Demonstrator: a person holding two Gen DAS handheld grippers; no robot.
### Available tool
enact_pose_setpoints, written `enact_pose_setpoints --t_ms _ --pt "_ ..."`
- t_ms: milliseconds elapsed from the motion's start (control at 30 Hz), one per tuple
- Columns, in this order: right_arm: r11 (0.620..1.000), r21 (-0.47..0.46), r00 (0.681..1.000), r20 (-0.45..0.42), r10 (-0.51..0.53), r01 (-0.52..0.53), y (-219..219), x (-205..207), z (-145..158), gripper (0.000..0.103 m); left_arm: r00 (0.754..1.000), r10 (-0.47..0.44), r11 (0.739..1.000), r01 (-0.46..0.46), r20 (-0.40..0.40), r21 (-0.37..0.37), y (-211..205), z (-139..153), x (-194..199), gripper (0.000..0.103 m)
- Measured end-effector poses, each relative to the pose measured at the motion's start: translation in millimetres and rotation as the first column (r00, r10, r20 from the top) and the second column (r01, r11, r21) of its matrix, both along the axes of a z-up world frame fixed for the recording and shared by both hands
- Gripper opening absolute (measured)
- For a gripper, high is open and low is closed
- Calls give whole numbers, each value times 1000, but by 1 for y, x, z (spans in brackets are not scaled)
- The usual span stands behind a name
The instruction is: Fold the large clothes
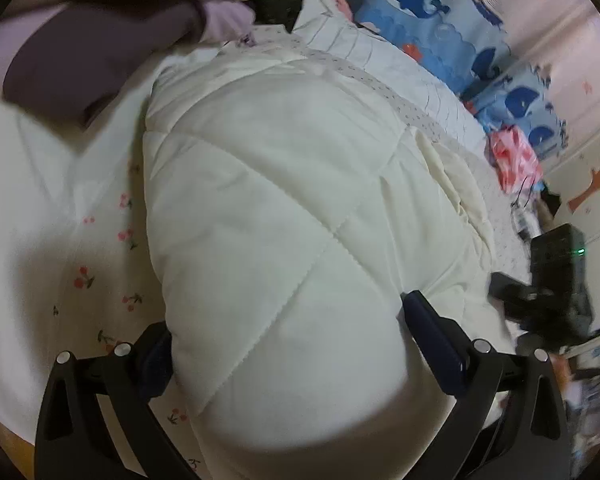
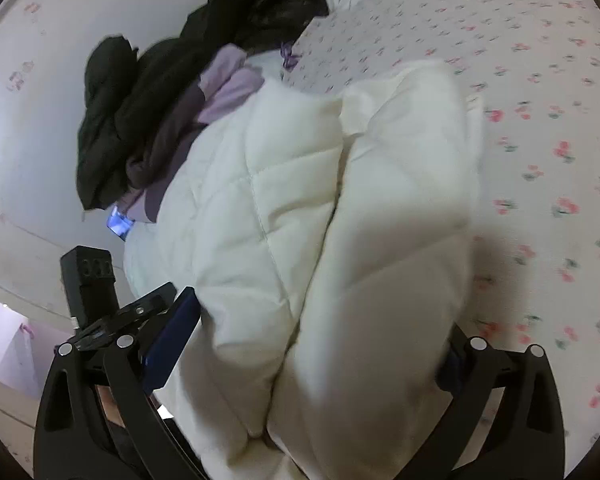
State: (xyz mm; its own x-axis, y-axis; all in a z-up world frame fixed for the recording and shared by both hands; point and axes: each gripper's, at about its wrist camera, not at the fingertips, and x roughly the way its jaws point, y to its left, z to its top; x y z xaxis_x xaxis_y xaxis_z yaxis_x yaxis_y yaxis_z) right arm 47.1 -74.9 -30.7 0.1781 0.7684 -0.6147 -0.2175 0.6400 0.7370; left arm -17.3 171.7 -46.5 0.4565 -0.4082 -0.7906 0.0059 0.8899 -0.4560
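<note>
A white quilted jacket point(image 1: 284, 216) lies bundled on the cherry-print bed sheet point(image 1: 100, 280). Its padded bulk fills the space between the fingers of my left gripper point(image 1: 292, 344), which is clamped on it with jaws wide apart. In the right wrist view the same white quilted jacket point(image 2: 300, 216) is folded into thick layers. My right gripper point(image 2: 316, 340) squeezes one end, and fabric bulges over its right finger. The left gripper point(image 2: 112, 304) shows at the jacket's left edge there. The right gripper point(image 1: 548, 292) appears at the jacket's right side in the left wrist view.
Dark and lilac clothes point(image 2: 160, 92) are piled at the far end of the jacket. A blue whale-print fabric point(image 1: 460, 40) and a red-patterned bag point(image 1: 516, 156) lie along the bed's right edge. The flowered sheet point(image 2: 548, 140) spreads out on the right.
</note>
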Motion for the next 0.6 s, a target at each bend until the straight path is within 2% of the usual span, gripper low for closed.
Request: enact_pose_setpoints --t_ms 67,133,200,300,433,467,533,600 --pt "998 27 998 22 56 -57 28 -1 -2 97 1000 21 1000 -21 1 -17 9 2 -4 97" --pt "995 -16 994 56 99 -98 50 1 -3 97 998 64 998 -64 14 -5 19 8 -11 97" --pt "991 -64 993 16 115 -114 56 6 -17 97 997 73 997 -73 10 30 24 3 -9 97" --pt "992 -54 993 -33 116 -118 44 13 -24 97 999 51 998 -51 -17 32 17 -5 -6 98" --pt "999 -14 997 -54 48 -49 -4 -2 -12 97 998 52 997 -53 22 60 19 9 -12 97" --pt "999 -36 1000 -20 12 -13 -15 -4 -3 97 998 57 997 -58 25 58 20 9 -11 97" --pt "995 -86 994 103 -42 51 -24 -3 26 97 996 79 996 -80 30 42 24 9 -8 97" --pt "996 -63 976 212 -41 55 -21 5 58 97 993 111 994 -111 29 -3 28 9 -4 97"
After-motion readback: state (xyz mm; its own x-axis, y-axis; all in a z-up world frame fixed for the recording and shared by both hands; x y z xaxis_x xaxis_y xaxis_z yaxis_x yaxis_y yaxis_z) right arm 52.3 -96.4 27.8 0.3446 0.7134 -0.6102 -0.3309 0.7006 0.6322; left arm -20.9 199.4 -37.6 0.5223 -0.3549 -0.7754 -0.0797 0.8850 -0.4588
